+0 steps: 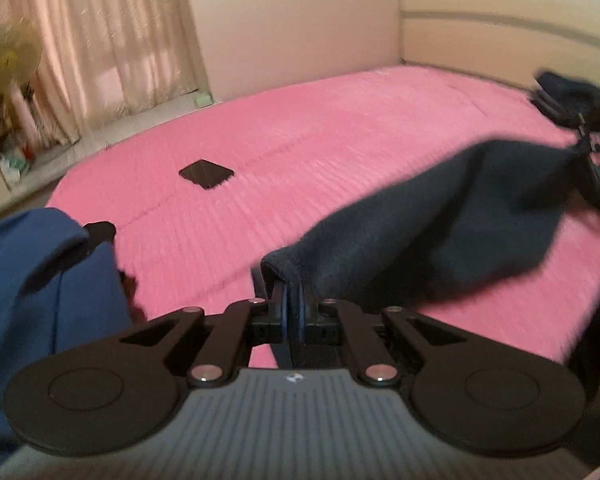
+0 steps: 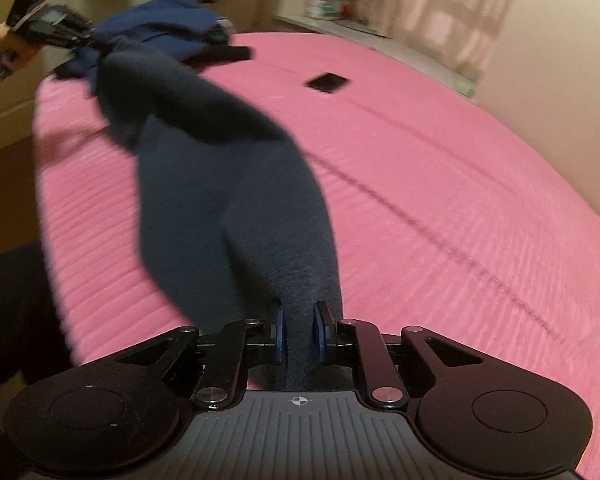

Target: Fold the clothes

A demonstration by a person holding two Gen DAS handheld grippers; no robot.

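Dark navy garment [image 2: 228, 184] hangs stretched between both grippers above the pink bedspread [image 1: 340, 140], sagging toward it mid-span. Left gripper [image 1: 294, 300] jaws pinched together on one hemmed edge, cloth sticking up just past the pads. Right gripper [image 2: 299, 330] jaws clamped on a thicker bunch of the other end, cloth filling the gap between the blue pads. Blue clothes pile [image 1: 40, 272] at the bedspread's edge by the left gripper. Flat black rectangle [image 1: 206, 173] lies on the bedspread, well apart from the garment. Frames blurred.
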